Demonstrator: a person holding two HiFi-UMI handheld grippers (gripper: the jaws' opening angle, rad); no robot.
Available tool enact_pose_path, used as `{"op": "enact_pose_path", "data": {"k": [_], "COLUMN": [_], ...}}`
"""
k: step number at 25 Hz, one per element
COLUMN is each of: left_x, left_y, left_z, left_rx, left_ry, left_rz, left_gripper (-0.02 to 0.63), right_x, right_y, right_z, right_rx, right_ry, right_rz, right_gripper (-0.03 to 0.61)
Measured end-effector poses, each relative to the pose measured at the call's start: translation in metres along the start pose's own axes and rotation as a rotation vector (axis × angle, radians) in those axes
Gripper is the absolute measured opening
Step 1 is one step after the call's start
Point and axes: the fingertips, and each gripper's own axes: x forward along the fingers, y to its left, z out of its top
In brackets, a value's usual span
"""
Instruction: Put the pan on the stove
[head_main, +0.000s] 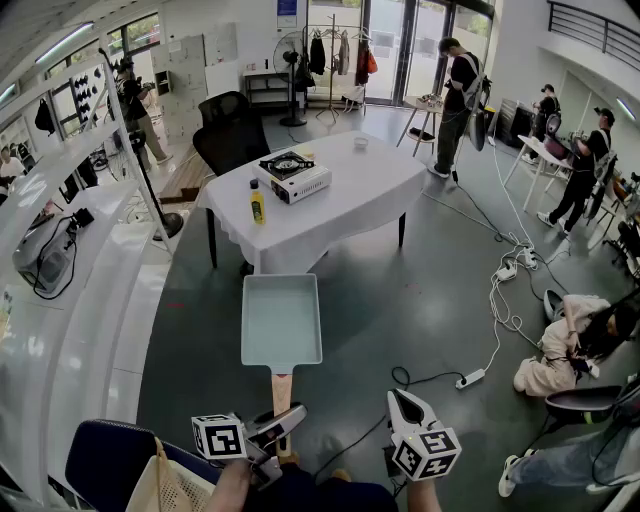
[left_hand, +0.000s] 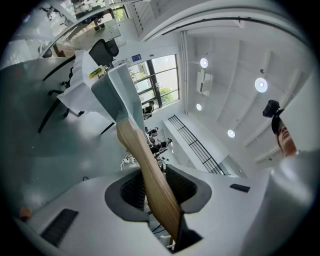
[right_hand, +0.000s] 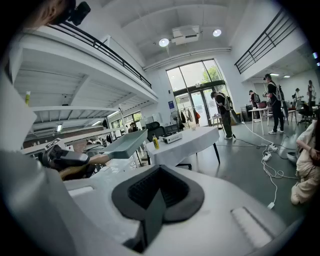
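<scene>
Left gripper (head_main: 283, 425) at near centre, its jaws clamped on the wooden handle (head_main: 281, 392) of the pan (head_main: 281, 322); in the left gripper view the handle (left_hand: 146, 162) runs straight between the two dark pads of the left gripper (left_hand: 155, 189) and both pads press on it; pan (left_hand: 116, 82) is pale blue-green, rectangular, empty, held out in the air over the grey floor (head_main: 400, 300), roughly level, on the near side of the table (head_main: 350, 205) and not touching it; stove (head_main: 293, 175), a portable single-burner unit, sits on the white-clothed table towards its left, well apart from the pan; yellow bottle (head_main: 257, 203) stands upright at the table's near left edge, just beside the stove; black office chair (head_main: 230, 135) behind the table on the far left; right gripper (head_main: 400, 398) at near right, jaws together with nothing between them, clear of the pan; the right gripper view shows the right gripper (right_hand: 157, 192) closed to a point, with the pan (right_hand: 122, 144) off to its left and the table (right_hand: 192, 142) with the stove (right_hand: 171, 137) and bottle (right_hand: 156, 142) further off; white power strip (head_main: 470, 378) lies on the floor to the right.
</scene>
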Motion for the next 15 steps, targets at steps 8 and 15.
{"op": "enact_pose_path", "data": {"k": [8, 15], "left_x": [-0.002, 0.008], "left_y": [0.001, -0.004], "left_z": [-0.009, -0.038], "left_rx": [0.012, 0.035], "left_ry": [0.004, -0.028], "left_rz": [0.014, -0.001], "left_gripper": [0.115, 0.117], "right_x": [-0.003, -0.026], "right_y": [0.001, -0.019], "right_z": [0.002, -0.023], "right_rx": [0.01, 0.018], "right_ry": [-0.024, 0.01], "right_rz": [0.013, 0.024], "right_gripper": [0.002, 0.001]}}
